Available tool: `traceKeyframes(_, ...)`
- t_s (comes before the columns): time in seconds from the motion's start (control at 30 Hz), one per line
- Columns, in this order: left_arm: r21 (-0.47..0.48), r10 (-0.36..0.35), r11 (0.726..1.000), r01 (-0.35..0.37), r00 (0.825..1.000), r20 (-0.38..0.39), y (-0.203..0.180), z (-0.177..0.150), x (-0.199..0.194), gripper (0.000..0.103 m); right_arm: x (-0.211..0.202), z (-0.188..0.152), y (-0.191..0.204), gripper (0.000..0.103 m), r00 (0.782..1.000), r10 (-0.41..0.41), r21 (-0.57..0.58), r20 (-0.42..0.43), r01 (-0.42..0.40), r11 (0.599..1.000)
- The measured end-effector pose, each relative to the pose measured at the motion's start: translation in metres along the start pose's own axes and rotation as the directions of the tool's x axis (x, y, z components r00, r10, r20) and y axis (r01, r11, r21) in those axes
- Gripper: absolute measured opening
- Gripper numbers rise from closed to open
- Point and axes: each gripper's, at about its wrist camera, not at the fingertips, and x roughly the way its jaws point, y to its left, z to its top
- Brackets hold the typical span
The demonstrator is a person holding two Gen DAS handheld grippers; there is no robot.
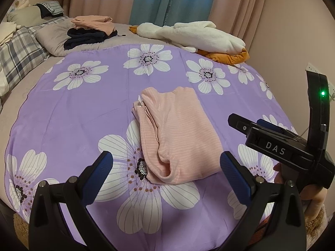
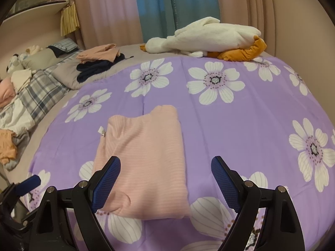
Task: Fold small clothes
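Observation:
A pink striped garment (image 1: 178, 136) lies folded into a compact rectangle on the purple floral sheet (image 1: 83, 115), a small white label sticking out at its far left edge. My left gripper (image 1: 167, 163) hangs open just above the garment's near end, with nothing between its blue pads. In the right wrist view the same pink garment (image 2: 144, 163) lies flat ahead. My right gripper (image 2: 165, 167) is open over its near right part, touching nothing. The right gripper (image 1: 261, 133) also shows from the side at the right edge of the left wrist view.
A stack of folded clothes (image 2: 100, 61), pink on dark navy, rests on a grey pillow at the back left. A white and orange plush toy (image 2: 209, 39) lies along the far edge. Plaid bedding (image 2: 41, 96) and loose clothes sit left. Curtains (image 2: 167, 10) hang behind.

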Motion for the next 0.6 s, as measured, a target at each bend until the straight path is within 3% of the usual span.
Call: traceKeyframes(0.6,0.001,-0.002,1.000,0.002,1.000,-0.007,-0.0001,-0.0024,0.0020,0.102,0.0018,-0.0014,-0.0025,0.088,1.000,-0.007,0.000,-0.003,0.007,1.000)
